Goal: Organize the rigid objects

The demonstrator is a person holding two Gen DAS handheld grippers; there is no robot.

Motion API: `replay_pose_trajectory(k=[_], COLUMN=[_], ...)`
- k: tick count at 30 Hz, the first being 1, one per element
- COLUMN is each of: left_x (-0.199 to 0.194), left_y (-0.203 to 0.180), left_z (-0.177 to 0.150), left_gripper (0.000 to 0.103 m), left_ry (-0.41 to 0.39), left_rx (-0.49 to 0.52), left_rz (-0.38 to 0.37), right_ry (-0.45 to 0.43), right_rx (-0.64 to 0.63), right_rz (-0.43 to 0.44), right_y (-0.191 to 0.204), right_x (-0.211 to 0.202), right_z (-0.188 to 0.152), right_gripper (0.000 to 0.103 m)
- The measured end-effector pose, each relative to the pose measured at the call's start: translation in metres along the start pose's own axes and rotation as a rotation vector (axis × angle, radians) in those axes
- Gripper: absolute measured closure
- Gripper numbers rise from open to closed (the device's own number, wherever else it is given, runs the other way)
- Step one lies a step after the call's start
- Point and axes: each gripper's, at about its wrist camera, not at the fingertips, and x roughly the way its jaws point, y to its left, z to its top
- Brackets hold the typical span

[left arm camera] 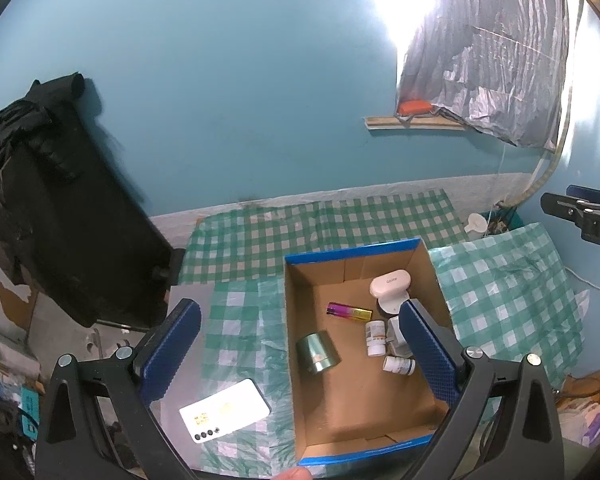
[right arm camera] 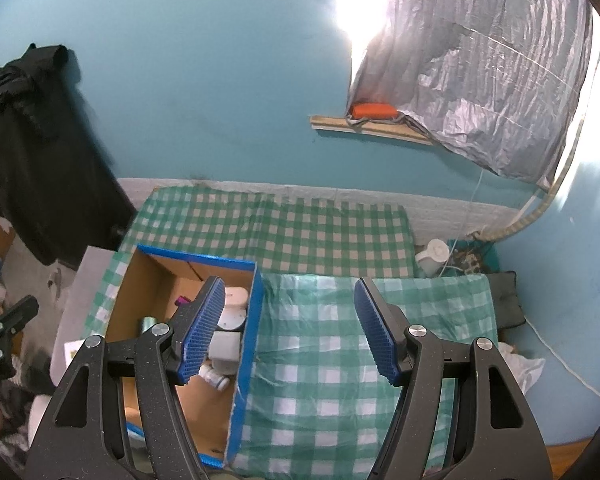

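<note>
Both tools empty, jaws wide, hovering over the sorting box.

My left gripper (left arm camera: pixel 300 344) hangs spread above the cardboard box (left arm camera: pixel 380 247), which sits under its right finger; inside lie a metal tin (left arm camera: pixel 318 351), lighter (left arm camera: pixel 349 312), two pill bottles (left arm camera: pixel 375 338) and a white case (left arm camera: pixel 389 284), bunched toward the right wall, probably where each was dropped. One white card (left arm camera: pixel 224 410) remains outside, below my left finger, likely the next pick. My right gripper (right arm camera: pixel 290 330), also wide, straddles the box's right wall with checked cloth (right arm camera: pixel 312 360) beneath.

- i see a teal wall (left arm camera: pixel 240 100) behind, with glare at its top.
- silver sheeting (right arm camera: pixel 480 80) hangs over a wooden ledge (right arm camera: pixel 372 130).
- dark cloth (left arm camera: pixel 40 200) drapes at left.
</note>
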Motion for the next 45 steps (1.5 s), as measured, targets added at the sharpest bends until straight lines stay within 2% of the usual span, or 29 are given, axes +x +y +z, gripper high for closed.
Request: replay_pose_trajectory(k=[16,45], left_x=[0.0036,0.0052], left_y=[0.0057,0.0090], left_z=[-0.0009,0.0002], left_gripper=[0.003,0.003], left_ry=[0.029,0.029], left_rx=[0.005,-0.010], left_rz=[-0.001,-0.001], right_ry=[0.001,0.010], right_rx=[-0.001,-0.009], right_rz=[-0.006,-0.008], right_y=[0.0026,0.0039], right_x=[0.0005,0.0018], right_z=[0.0003,0.0027], right_gripper=[0.036,0.036])
